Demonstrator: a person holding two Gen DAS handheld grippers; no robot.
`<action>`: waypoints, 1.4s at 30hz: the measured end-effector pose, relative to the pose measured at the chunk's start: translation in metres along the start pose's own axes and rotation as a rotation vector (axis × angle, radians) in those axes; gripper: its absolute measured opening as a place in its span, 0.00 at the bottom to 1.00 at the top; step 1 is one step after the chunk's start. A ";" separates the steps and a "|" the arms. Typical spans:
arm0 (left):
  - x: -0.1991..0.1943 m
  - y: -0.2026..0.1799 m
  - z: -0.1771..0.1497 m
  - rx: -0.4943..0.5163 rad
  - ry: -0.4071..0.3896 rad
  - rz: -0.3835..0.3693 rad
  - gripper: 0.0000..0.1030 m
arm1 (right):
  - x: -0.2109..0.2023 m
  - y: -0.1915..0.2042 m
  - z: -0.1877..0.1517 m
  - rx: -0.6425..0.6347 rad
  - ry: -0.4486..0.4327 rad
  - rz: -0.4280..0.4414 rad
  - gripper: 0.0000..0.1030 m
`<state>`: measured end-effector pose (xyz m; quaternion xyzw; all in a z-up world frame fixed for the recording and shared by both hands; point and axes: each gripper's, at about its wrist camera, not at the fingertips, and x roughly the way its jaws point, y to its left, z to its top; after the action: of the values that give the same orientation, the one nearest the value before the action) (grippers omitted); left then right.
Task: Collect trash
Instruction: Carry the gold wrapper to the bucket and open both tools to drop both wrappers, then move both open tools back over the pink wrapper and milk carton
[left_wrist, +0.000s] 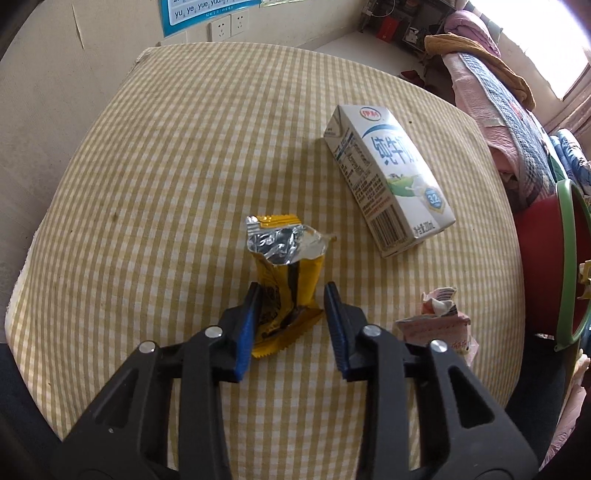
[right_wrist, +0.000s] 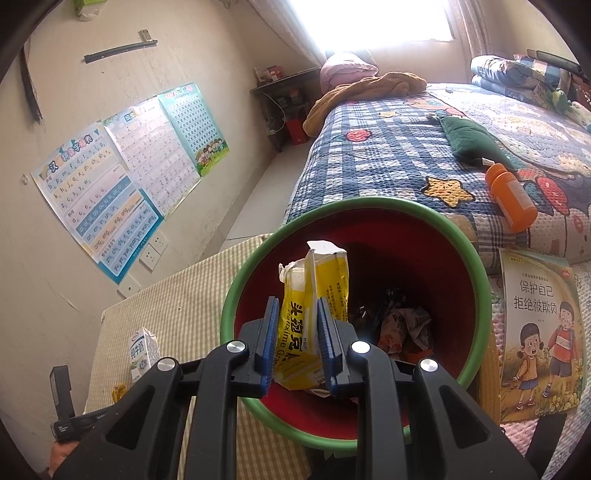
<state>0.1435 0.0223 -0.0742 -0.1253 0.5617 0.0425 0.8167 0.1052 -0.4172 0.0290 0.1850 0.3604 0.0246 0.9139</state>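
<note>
Yellow-and-white checked cloth covers the table (left_wrist: 184, 155), and on it the remaining trash is laid out within easy reach of the left hand-held gripper (left_wrist: 293, 301). A torn yellow snack wrapper (left_wrist: 286, 273), its silver foil lining exposed at the open top, lies flat with its lower part between the two blue pads; the jaws are set narrowly about it, the left pad touching its edge while a gap is seen at the right pad, so the wrapper is bracketed but not yet pinched. A white milk carton (left_wrist: 388, 177) lies on its side further off, and a crumpled pink wrapper (left_wrist: 439, 317) sits near the table's edge, close to the green rim of the bin (left_wrist: 565, 266), which is placed beside the table so that drops are short. In the right wrist view, the right hand-held gripper (right_wrist: 297, 332) is clamped on a torn yellow medicine sachet (right_wrist: 314, 295), which is held upright directly over the red interior of the green-rimmed bin (right_wrist: 369, 206), evidently so that it falls in when released. Other crumpled wrappers (right_wrist: 402, 325) are already gathered at the bottom. The milk carton (right_wrist: 144, 350) is seen on the table beyond.
</note>
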 end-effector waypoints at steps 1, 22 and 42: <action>-0.001 -0.002 0.000 0.004 -0.001 -0.003 0.28 | 0.000 -0.002 0.000 0.005 -0.001 0.001 0.20; -0.109 -0.214 0.032 0.344 -0.211 -0.363 0.06 | -0.027 -0.041 0.006 0.082 -0.059 -0.005 0.20; -0.103 -0.305 0.041 0.426 -0.178 -0.554 0.78 | -0.027 -0.062 0.008 0.102 -0.061 -0.066 0.73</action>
<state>0.2072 -0.2540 0.0833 -0.0957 0.4296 -0.2876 0.8506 0.0853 -0.4823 0.0301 0.2200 0.3391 -0.0294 0.9142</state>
